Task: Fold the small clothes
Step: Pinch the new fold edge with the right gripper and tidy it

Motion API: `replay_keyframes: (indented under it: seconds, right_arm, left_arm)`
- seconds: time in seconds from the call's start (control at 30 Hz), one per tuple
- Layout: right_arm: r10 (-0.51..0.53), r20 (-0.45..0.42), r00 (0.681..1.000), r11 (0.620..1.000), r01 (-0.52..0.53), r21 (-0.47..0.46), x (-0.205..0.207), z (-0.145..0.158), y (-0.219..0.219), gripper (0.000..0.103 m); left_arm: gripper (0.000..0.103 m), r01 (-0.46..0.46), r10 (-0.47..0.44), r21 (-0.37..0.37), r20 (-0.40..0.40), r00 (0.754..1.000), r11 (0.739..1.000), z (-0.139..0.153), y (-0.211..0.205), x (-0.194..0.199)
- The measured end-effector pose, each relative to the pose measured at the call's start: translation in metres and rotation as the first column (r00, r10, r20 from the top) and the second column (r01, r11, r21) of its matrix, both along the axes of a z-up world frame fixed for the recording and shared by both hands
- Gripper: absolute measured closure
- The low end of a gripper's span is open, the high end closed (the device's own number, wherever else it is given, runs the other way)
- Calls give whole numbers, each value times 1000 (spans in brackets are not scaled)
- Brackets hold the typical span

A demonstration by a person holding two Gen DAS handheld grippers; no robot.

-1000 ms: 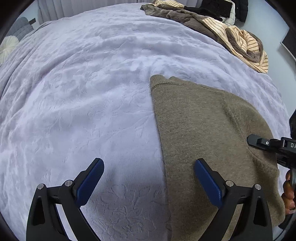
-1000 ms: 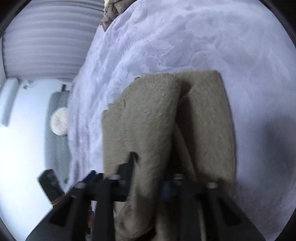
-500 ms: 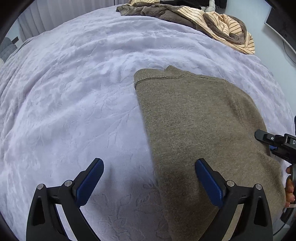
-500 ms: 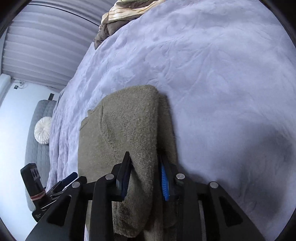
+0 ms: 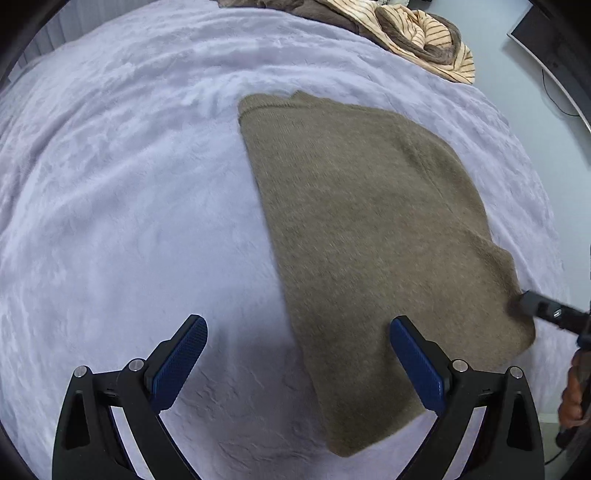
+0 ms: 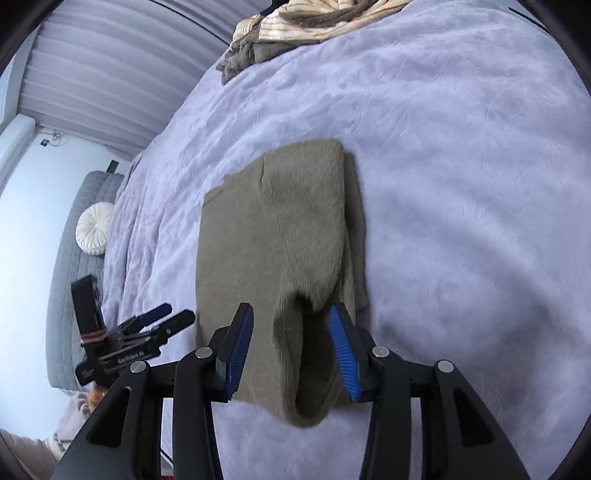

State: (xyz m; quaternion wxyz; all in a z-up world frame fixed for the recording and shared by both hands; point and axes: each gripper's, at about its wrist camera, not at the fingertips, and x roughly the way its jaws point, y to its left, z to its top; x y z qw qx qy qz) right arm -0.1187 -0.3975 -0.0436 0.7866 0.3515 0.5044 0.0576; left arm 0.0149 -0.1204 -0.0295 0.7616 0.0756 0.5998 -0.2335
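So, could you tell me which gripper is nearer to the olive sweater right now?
Right. The right gripper straddles a raised fold of the olive sweater, fingers open. The left gripper hovers open over its edge.

The pile of striped clothes [image 5: 424,33] is cut off by the top edge, and the sweater [image 6: 280,236] hides its own folded-under layers.
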Motion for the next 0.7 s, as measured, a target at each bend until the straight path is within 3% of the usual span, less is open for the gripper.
replay_keyframes:
  seconds: [0.03,0.07,0.23,0.37,0.43,0.7]
  right_arm:
    - [24,-43,999,999,-26,-47,-3,-7,8,66]
    - [48,-58,997,996,-52,-68,-3,-11,15,99]
    - [45,-4,999,994,-45,-95,-14,1,17,97]
    - [20,-91,996,991,-32,-132,-19,-37,6,97]
    - [13,-82,997,992,-23,-120,-21,-49,2,96]
    - [-21,-92,996,992,9,-128,-28,-44,-1,88]
  left_arm:
    - [3,-3,3,3,-17,1000,1000,-4,-1,-4]
    - [3,1,0,20,-12,1000,1000,-6,-2,-8]
    - [3,57,-59,118,18,998,991,-23,1,-30]
    - [0,42,-42,105,-7,999,994,-40,11,-35]
    - [0,34,-32,93,-15,999,995,-41,15,-37]
    - [0,-8,12,89,-47,999,996,-35,31,-51]
